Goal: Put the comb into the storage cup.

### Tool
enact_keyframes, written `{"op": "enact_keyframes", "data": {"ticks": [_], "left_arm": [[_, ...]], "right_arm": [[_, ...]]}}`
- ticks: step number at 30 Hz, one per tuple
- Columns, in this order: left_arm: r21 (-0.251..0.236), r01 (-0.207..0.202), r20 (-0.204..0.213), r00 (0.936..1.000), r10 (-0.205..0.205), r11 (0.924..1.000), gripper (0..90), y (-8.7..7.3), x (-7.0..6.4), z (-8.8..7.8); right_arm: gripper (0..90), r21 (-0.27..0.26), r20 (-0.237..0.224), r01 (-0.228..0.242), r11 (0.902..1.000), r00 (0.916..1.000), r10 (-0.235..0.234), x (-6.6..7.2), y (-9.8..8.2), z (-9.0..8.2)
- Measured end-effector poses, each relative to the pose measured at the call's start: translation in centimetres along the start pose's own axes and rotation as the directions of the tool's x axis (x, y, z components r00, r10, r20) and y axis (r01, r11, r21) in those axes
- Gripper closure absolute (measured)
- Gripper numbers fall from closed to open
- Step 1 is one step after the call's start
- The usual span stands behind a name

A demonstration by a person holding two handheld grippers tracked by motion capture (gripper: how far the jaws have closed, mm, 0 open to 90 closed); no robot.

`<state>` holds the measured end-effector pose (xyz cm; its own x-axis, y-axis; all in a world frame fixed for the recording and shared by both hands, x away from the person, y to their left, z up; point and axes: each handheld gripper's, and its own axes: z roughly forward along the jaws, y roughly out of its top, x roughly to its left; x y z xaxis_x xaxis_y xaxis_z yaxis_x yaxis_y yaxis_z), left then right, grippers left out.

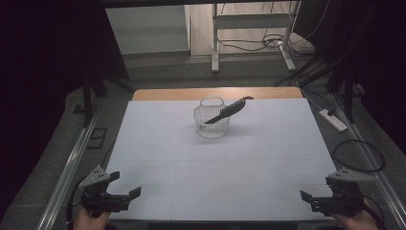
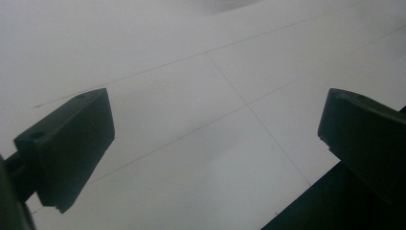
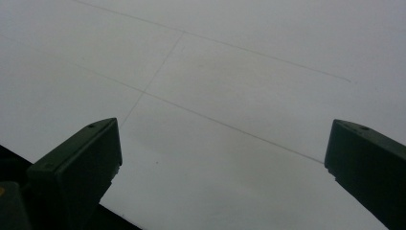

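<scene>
A wide white sheet-covered surface (image 1: 215,167) is filling the middle of the high view, its pale panels marked by faint seam lines, with a strip of bare wooden edge (image 1: 215,93) showing along its far side. Grey carpeted floor (image 1: 158,67) is lying beyond it, where the legs of a white metal frame (image 1: 215,43) are standing among loose black cables (image 1: 258,43). A white power strip (image 1: 332,120) is lying on the floor to the right of the surface, and dark curtains are hanging at both sides of the room.

A small white mesh basket with a looped handle (image 1: 211,120) is sitting on the far middle of the surface, well apart from both grippers. A long dark utensil (image 1: 229,111) is leaning in it, its lower end inside the basket and its upper end sticking out over the rim toward the right.

The left gripper (image 1: 125,188) is hovering at the near left corner of the surface, its jaws spread wide and gripping nothing; in the left gripper view the bare white sheet is lying between them. The right gripper (image 1: 309,199) is hovering at the near right corner, its jaws likewise standing wide apart with nothing between them but the plain sheet.
</scene>
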<state>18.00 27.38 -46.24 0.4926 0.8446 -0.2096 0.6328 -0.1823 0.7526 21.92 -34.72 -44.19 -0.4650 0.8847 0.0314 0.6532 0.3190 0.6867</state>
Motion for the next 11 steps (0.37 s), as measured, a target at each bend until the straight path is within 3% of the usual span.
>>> {"op": "enact_keyframes", "data": {"ticks": [11], "left_arm": [[0.008,-0.001,-0.004,1.0000,0.001,1.0000,0.0,0.08,-0.02,0.11]], "right_arm": [[0.0,0.072,0.021,0.009,0.9974,0.9997,-0.011,0.31,-0.01,0.40]]}}
